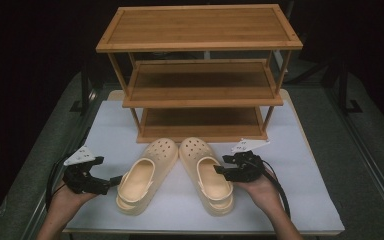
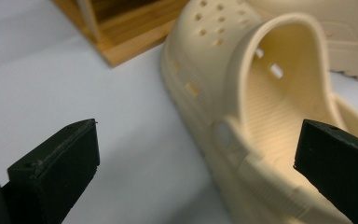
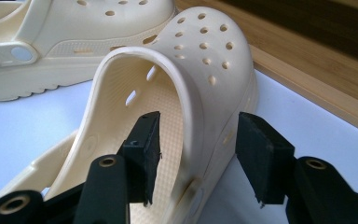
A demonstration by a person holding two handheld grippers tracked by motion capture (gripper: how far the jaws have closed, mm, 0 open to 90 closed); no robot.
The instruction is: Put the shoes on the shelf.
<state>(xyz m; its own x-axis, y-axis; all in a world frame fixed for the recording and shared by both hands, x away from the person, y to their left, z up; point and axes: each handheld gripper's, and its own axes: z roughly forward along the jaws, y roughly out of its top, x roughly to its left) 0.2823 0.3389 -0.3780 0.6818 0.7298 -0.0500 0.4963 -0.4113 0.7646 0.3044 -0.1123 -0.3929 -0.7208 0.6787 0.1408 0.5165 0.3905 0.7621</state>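
The right gripper [image 3: 196, 158] is seen spread open, with one jaw poked inside the right clog [image 3: 200, 93] and the other outside its side wall, so the wall is straddled but not quite pinched. Contact can't really be made out. Its heel end is cut off at the bottom of the right gripper view.

The left gripper [image 2: 196, 163] is held wide open beside the left clog [image 2: 261, 107], nothing caught between the jaws. One jaw is set over the white table cover [image 2: 51, 70]; the other is seen in front of the clog's heel strap, which is blurred and cropped.

From the high view, both clogs are laid side by side, toes almost touching, just in front of the wooden shoe rack [image 1: 200, 70]. The rack's bottom shelf is mostly shadowed.
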